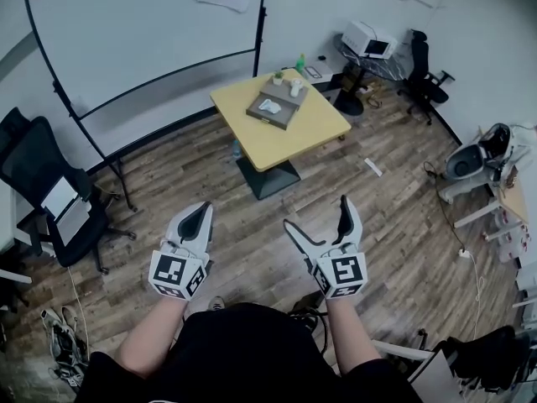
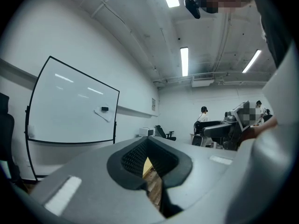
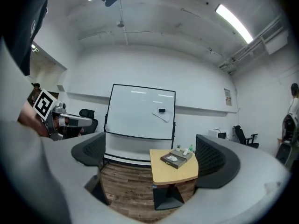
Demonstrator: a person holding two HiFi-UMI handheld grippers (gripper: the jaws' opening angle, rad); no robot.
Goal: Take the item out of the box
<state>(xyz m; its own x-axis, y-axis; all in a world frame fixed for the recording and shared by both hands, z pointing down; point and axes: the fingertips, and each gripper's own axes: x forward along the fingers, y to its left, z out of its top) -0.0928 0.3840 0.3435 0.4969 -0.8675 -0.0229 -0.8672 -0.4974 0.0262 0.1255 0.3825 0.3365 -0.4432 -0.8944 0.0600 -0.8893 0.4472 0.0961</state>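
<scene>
A dark shallow box lies on a yellow table far ahead of me, with a white item inside it. Both grippers hang near my waist, well short of the table. My left gripper is shut with nothing in it; in the left gripper view its pads meet, leaving only a slit. My right gripper stands wide open and empty. Between its jaws the right gripper view frames the table, the box and the white item.
A rolling whiteboard stands behind the table. A black office chair is at the left, another chair at the back right, and a white machine at the right. A small plant, a cup and a green bottle sit beside the box.
</scene>
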